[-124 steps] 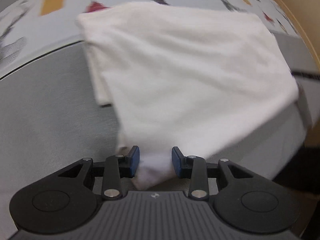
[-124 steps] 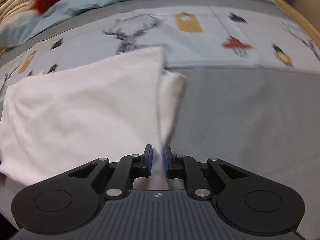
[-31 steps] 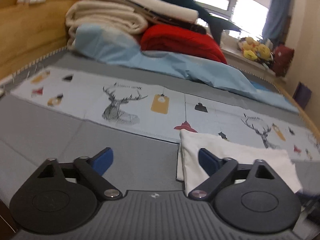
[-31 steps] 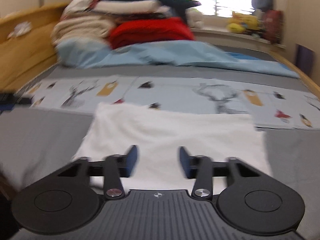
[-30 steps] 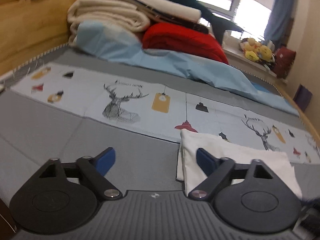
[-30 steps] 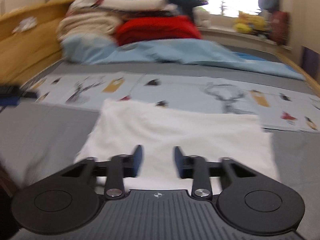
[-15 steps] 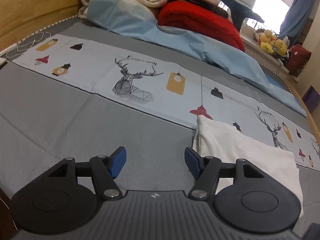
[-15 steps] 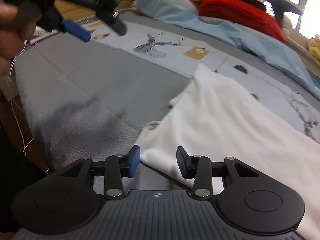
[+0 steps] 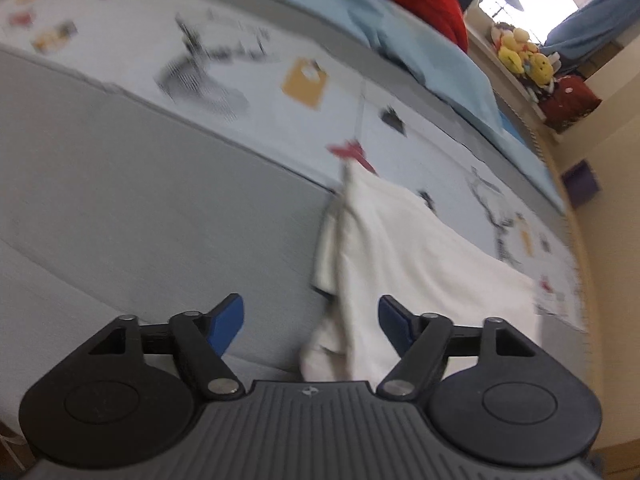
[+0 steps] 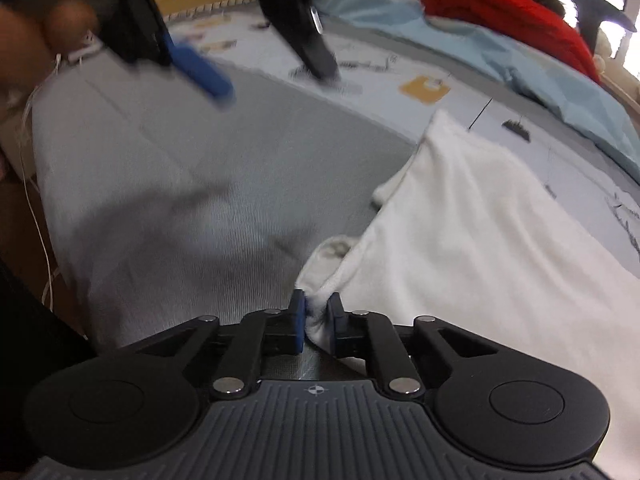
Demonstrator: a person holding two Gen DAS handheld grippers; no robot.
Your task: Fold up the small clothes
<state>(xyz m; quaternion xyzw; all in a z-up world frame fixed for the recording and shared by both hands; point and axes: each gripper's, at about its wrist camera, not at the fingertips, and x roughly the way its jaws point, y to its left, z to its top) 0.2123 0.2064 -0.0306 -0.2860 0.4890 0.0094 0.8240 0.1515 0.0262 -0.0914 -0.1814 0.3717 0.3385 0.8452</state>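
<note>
Clearly the white garment is soft, light stuff — it lies partly folded on the grey bed cover, its far edge reaching onto the printed sheet, and its near corner bunches into limp layers instead of holding a line. Cloth like this should lift with almost no effort, but it will sag and slide apart unless every layer at a corner is caught together.

The right gripper is closing on that near corner; its blue pads pinch a small wad of white fabric between them. The left gripper stands wide and is opening, with nothing pressed between its pads — the garment's left edge hangs loosely in the gap, touching neither pad as far as the blurred left wrist view shows. In the right wrist view it hovers above the cover, held by a hand.

A good hold for the left would be the far corner on the same edge, all layers gathered.
</note>
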